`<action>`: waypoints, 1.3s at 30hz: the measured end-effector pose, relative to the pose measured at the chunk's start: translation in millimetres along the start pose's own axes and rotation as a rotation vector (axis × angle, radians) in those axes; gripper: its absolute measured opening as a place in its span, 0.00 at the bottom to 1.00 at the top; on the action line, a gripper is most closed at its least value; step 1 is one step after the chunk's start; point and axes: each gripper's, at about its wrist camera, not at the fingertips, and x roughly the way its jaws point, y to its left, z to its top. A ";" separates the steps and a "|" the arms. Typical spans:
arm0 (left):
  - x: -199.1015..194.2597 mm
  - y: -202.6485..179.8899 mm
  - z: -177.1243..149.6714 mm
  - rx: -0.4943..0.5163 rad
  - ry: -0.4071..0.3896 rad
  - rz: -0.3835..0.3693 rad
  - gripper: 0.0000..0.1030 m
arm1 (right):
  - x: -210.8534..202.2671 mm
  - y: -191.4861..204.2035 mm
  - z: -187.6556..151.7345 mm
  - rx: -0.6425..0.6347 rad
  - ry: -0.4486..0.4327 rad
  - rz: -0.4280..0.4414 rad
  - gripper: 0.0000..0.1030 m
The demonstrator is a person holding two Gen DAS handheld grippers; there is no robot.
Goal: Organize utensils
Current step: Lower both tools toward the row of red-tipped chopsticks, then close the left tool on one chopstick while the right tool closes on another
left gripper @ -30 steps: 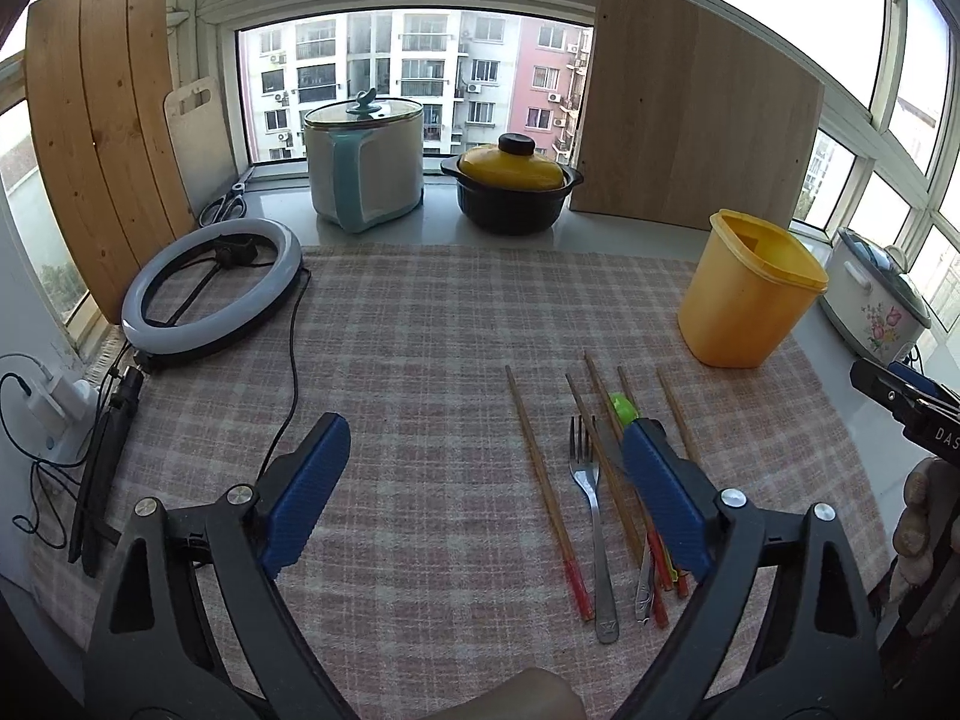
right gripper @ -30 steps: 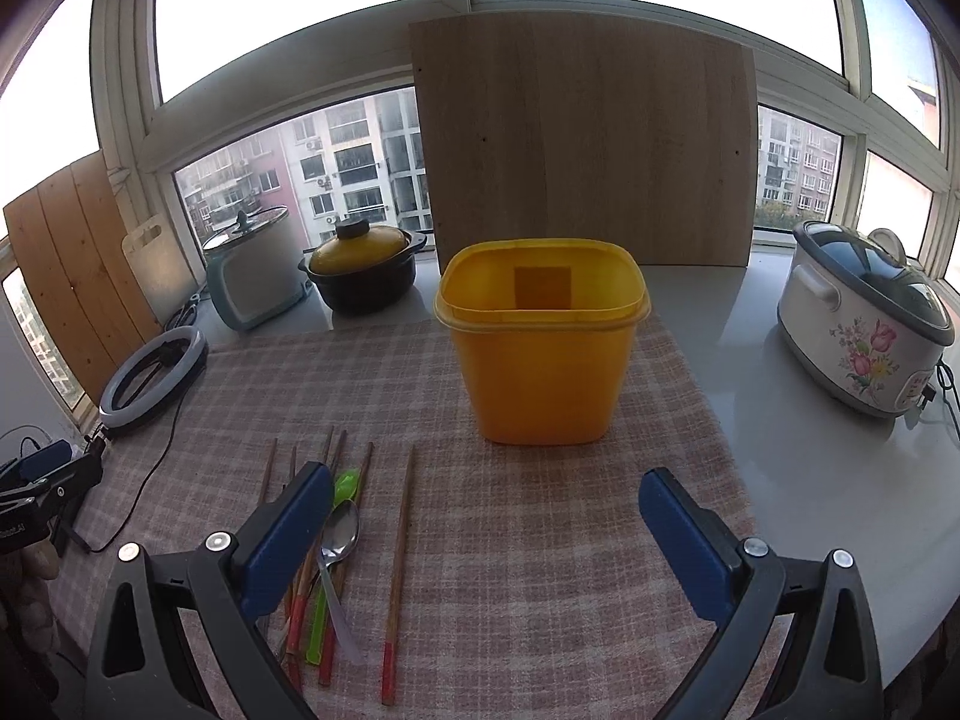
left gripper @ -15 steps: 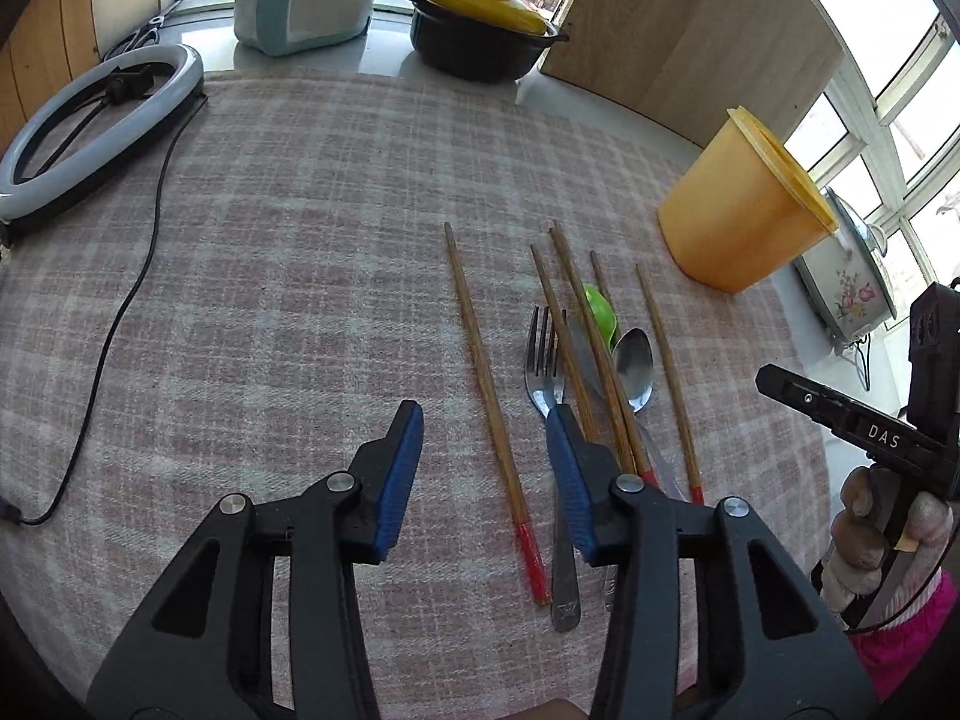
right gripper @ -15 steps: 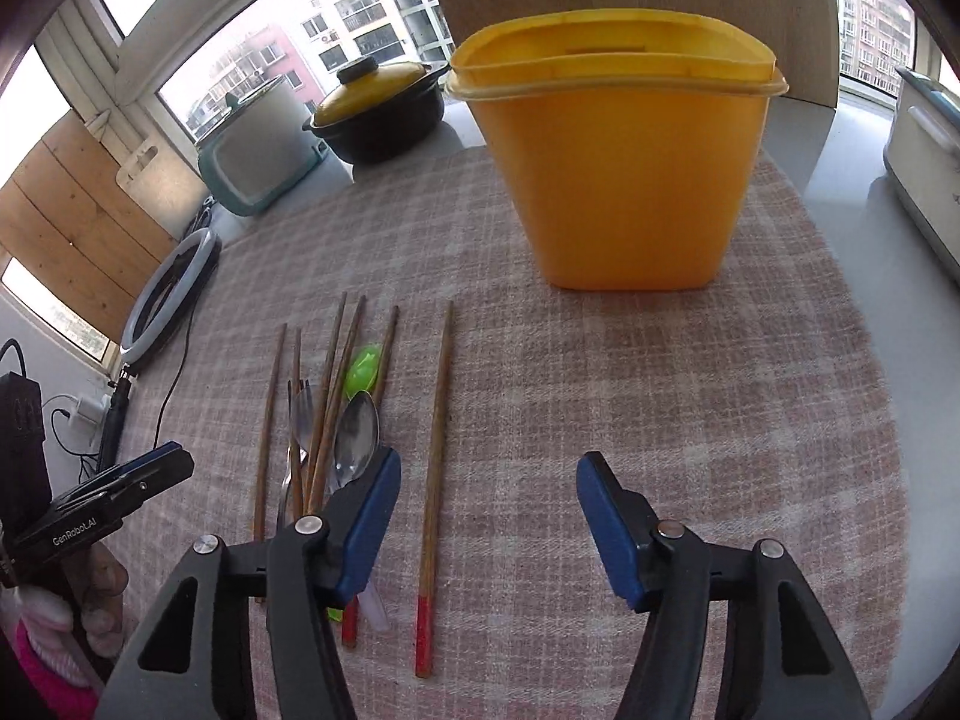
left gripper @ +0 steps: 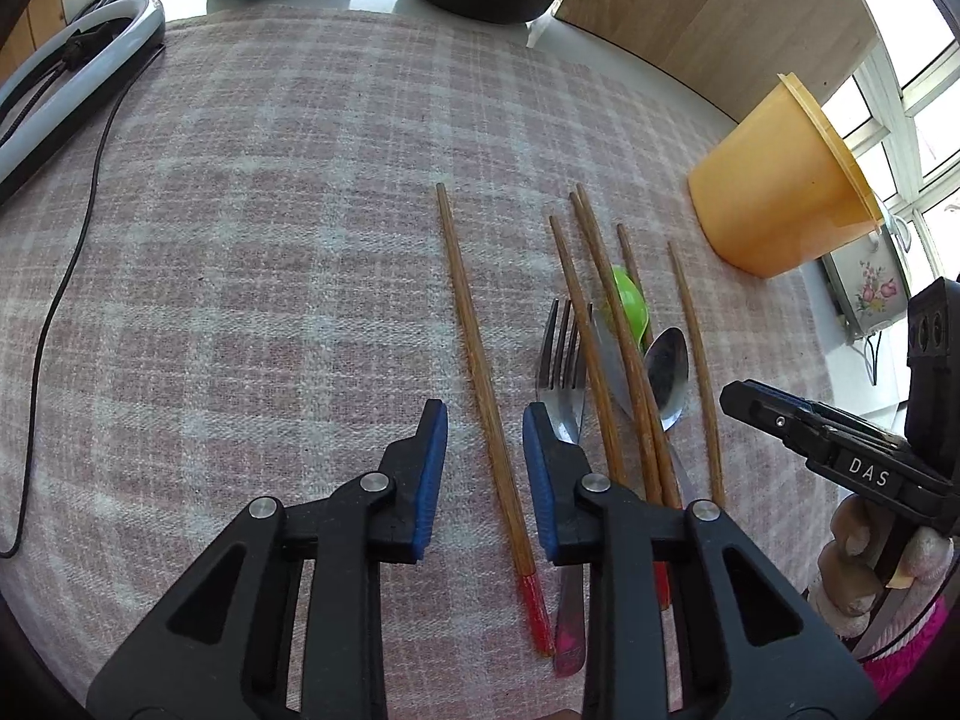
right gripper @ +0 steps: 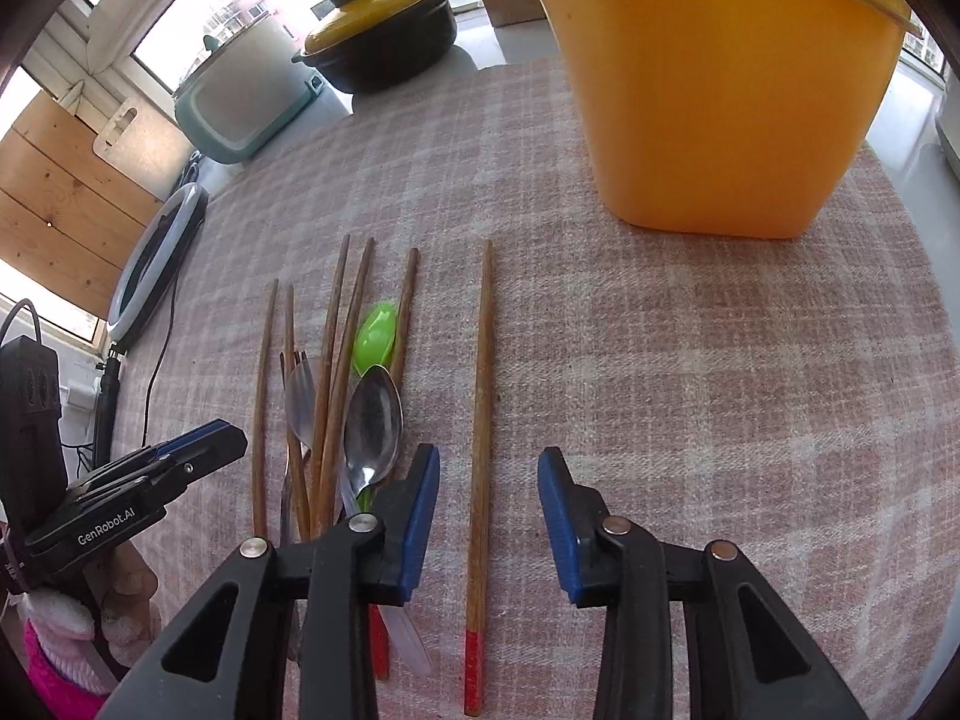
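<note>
Both jaws have been closing yet stand apart, pinching nothing. We straddle one chopstick (left gripper: 480,372) left, another chopstick (right gripper: 482,420) right, each lengthwise between them.

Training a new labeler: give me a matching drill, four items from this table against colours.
Items:
1. bin
2. plastic spoon
3. pot lid
4. tongs pads

Colours:
A. blue
B. green
C. yellow, with a black knob
D. orange-yellow all over

Pairs: 1-D, 2-B, 3-C, 4-A
</note>
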 end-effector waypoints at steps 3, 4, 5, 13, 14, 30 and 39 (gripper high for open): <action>7.0 -4.1 3.8 0.006 0.009 0.028 0.25 | 3.4 5.2 2.2 -0.014 0.008 -0.017 0.32; 10.0 -4.5 5.0 0.002 0.019 0.034 0.24 | 4.8 6.6 2.9 -0.018 0.011 -0.024 0.32; 11.7 -6.0 5.0 0.001 0.028 0.041 0.22 | 6.5 7.7 3.6 -0.022 0.014 -0.033 0.32; 19.8 -14.3 13.7 0.048 0.013 0.099 0.21 | 18.9 21.2 9.3 -0.070 0.036 -0.103 0.28; 20.4 -14.6 13.7 0.053 0.008 0.104 0.19 | 20.4 22.4 10.4 -0.074 0.039 -0.111 0.28; 19.9 -6.3 10.6 0.039 -0.018 0.087 0.06 | 27.7 28.5 17.3 -0.126 0.038 -0.180 0.05; 8.8 5.4 5.1 -0.013 -0.037 0.056 0.04 | 19.1 14.3 11.6 -0.055 0.023 -0.084 0.04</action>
